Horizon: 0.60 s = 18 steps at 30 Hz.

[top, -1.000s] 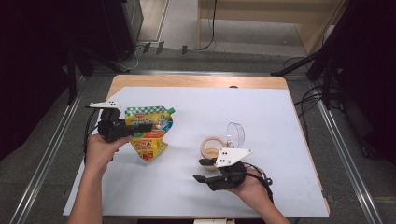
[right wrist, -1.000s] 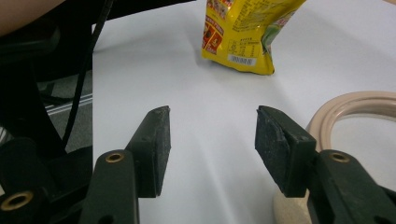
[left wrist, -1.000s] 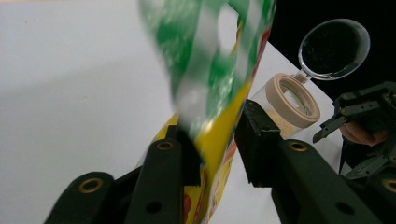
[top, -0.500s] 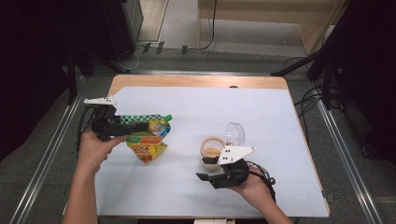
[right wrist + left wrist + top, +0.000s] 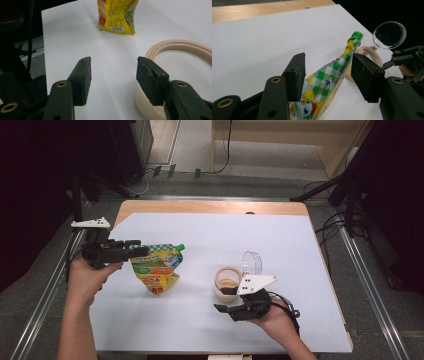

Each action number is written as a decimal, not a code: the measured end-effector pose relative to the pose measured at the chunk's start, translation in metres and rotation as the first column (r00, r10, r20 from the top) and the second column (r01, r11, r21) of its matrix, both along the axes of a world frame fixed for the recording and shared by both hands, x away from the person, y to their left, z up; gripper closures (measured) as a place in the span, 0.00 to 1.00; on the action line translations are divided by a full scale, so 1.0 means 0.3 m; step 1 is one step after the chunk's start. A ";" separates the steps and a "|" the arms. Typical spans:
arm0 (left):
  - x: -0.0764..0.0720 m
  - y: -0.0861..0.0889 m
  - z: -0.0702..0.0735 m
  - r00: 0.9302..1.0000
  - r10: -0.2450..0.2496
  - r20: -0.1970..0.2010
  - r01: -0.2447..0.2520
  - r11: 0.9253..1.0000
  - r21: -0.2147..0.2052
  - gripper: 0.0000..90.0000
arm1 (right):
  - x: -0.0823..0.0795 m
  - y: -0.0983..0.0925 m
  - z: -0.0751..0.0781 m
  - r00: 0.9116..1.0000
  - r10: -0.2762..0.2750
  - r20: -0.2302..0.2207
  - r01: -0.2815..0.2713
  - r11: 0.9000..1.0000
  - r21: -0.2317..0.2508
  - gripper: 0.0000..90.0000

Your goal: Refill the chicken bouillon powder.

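White table [image 5: 200, 330] cover, dark floor around. My left hand-held gripper [image 5: 327, 72] has just been opening; jaws spread, pouch [image 5: 324, 82] between them untouched, standing by itself. Right hand-held gripper [image 5: 113, 75] spread, empty, just beside tape roll [image 5: 180, 50], ready for it.

White table [image 5: 200, 320] w/ pouch [image 5: 157, 267], tape roll [image 5: 227, 282], clear ring [image 5: 252, 262].
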<state>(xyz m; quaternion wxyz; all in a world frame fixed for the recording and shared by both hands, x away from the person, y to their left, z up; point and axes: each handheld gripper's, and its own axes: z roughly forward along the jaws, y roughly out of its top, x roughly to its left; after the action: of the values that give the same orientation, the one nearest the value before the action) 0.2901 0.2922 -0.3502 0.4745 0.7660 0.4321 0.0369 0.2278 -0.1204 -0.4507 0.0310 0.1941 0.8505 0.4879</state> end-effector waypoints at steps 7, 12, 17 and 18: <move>-0.016 0.066 0.008 0.998 0.054 -0.011 -0.054 0.999 0.008 0.50 | -0.003 -0.028 0.006 1.000 -0.009 -0.004 0.009 1.000 -0.003 0.52; -0.019 0.123 -0.010 0.995 0.096 -0.018 -0.095 0.995 0.016 0.50 | -0.006 -0.041 0.011 1.000 -0.012 -0.004 0.012 1.000 -0.002 0.52; -0.008 0.155 -0.051 0.991 0.130 -0.030 -0.129 0.991 0.030 0.50 | -0.006 -0.048 0.013 1.000 -0.013 -0.005 0.013 1.000 -0.001 0.52; -0.005 0.157 -0.059 0.990 0.135 -0.029 -0.134 0.991 0.028 0.50 | -0.006 -0.050 0.013 1.000 -0.012 -0.004 0.012 1.000 -0.002 0.52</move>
<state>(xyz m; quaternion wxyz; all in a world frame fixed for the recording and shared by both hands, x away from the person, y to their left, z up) 0.2887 0.3393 -0.3678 0.4541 0.7416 0.4898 0.0625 0.2261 -0.1355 -0.4467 0.0323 0.2001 0.8498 0.4865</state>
